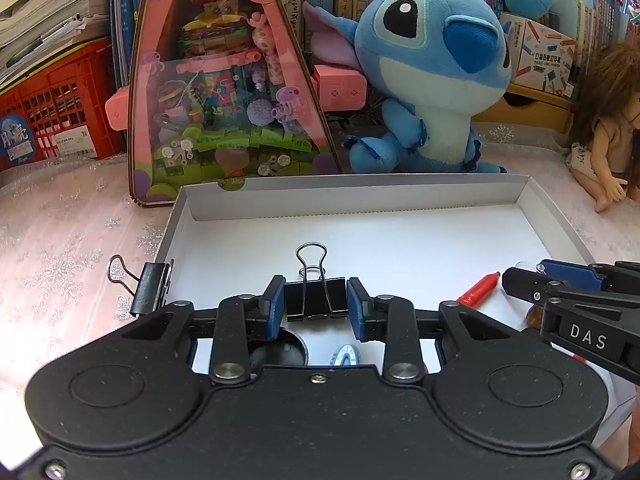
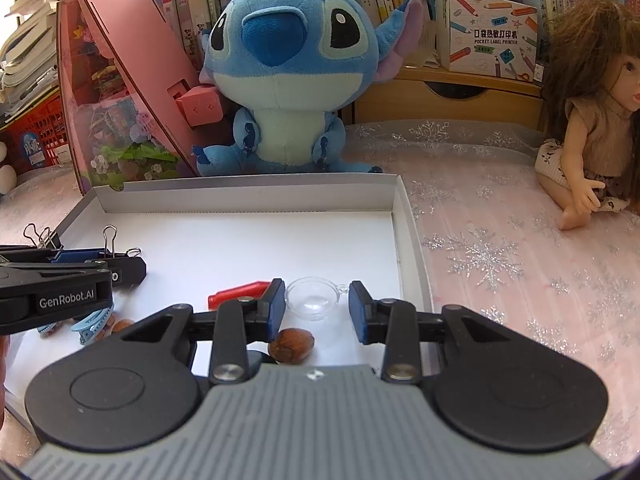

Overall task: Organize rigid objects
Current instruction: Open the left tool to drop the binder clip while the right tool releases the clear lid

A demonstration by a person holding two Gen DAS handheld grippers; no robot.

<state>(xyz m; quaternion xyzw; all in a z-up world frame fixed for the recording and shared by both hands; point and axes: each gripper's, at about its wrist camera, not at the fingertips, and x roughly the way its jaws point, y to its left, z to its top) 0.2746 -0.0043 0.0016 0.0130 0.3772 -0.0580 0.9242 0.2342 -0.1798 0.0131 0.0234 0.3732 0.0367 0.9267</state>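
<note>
A shallow white box (image 1: 360, 196) (image 2: 248, 196) lies on the table. My left gripper (image 1: 315, 304) is shut on a black binder clip (image 1: 316, 300) over the box's left part. A second binder clip (image 1: 150, 286) is clipped on the box's left wall. My right gripper (image 2: 317, 304) stands open around a small clear plastic cup (image 2: 312, 298), pads apart from it; it also shows in the left wrist view (image 1: 524, 280). In the box lie a red marker (image 2: 236, 294) (image 1: 478, 290), a brown nut (image 2: 291, 345) and blue hair clips (image 2: 94, 326).
A blue Stitch plush (image 2: 288, 80) and a pink triangular toy case (image 1: 224, 92) stand behind the box. A doll (image 2: 592, 120) sits at the right. Books, a red crate (image 1: 52, 108) and a label printer carton (image 2: 488, 40) line the back.
</note>
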